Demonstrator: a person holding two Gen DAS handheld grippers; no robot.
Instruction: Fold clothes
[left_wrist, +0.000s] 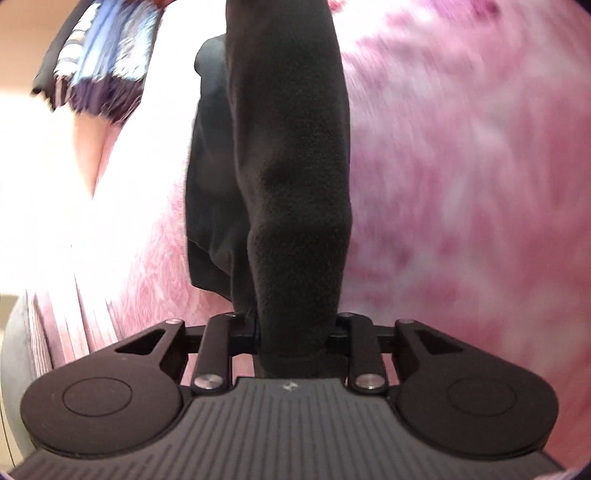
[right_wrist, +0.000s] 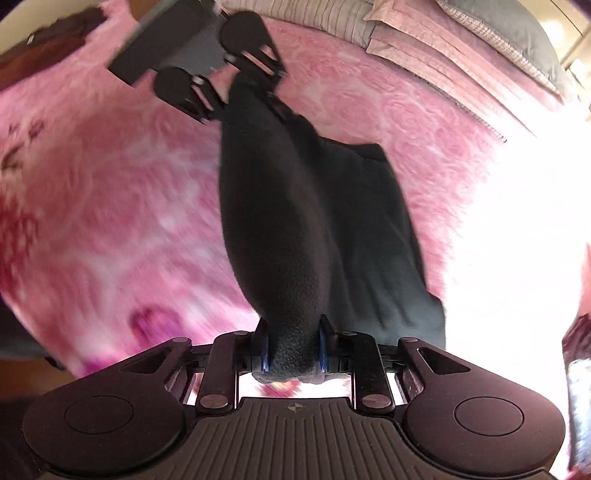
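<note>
A black fleece garment (left_wrist: 291, 166) hangs stretched between my two grippers above a pink plush blanket (left_wrist: 461, 184). My left gripper (left_wrist: 295, 332) is shut on one bunched end of it, and the cloth hides the fingertips. In the right wrist view the same garment (right_wrist: 295, 221) runs from my right gripper (right_wrist: 293, 352) up to the left gripper (right_wrist: 255, 92) at the top. The right gripper's blue pads (right_wrist: 264, 356) press on the other bunched end. A loose flap of the garment (right_wrist: 384, 240) droops to the right of the taut part.
The pink blanket (right_wrist: 110, 184) covers the bed. Striped pink and grey pillows (right_wrist: 443, 55) lie at the far right. A dark brown cloth (right_wrist: 48, 48) sits at the far left edge. A person's blue patterned clothing (left_wrist: 107, 55) shows at the top left of the left wrist view.
</note>
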